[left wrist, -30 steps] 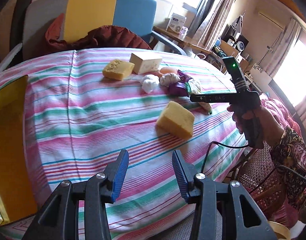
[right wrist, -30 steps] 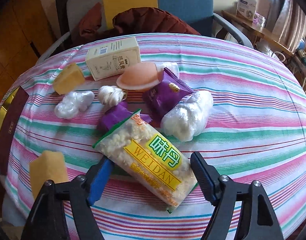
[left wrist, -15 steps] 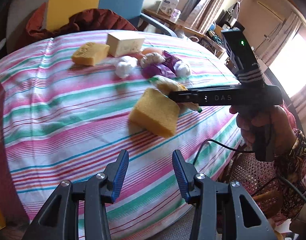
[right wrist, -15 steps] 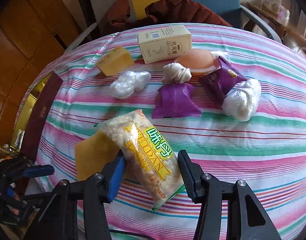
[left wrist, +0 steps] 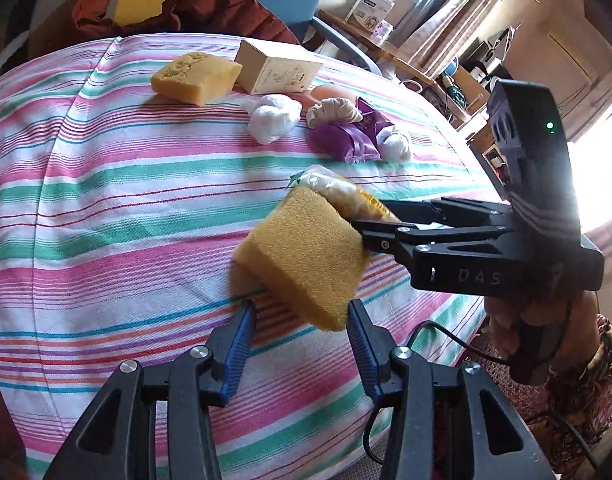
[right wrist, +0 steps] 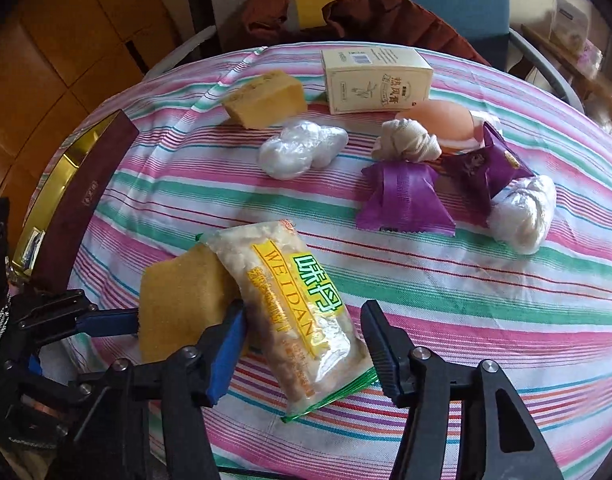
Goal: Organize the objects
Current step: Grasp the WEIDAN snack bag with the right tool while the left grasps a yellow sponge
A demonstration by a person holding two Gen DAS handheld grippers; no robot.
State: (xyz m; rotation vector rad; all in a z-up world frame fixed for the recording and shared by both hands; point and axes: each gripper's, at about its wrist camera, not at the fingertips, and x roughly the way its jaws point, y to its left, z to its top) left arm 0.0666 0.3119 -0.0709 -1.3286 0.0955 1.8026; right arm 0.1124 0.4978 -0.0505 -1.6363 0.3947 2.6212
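Since a second ago both grippers closed in on the near counter (left wrist: 106,208) edge: left gripper (left wrist: 300,338) now straddles the yellow sponge (left wrist: 302,252), jaws released, not clamping; right gripper (right wrist: 302,344) spread around the snack bag (right wrist: 294,308), also released. Looks like paired pickups are about to start. Sponge: porous, squashy block, leaning on the bag. Bag: crinkly clear plastic, lumpy filling, slippery.
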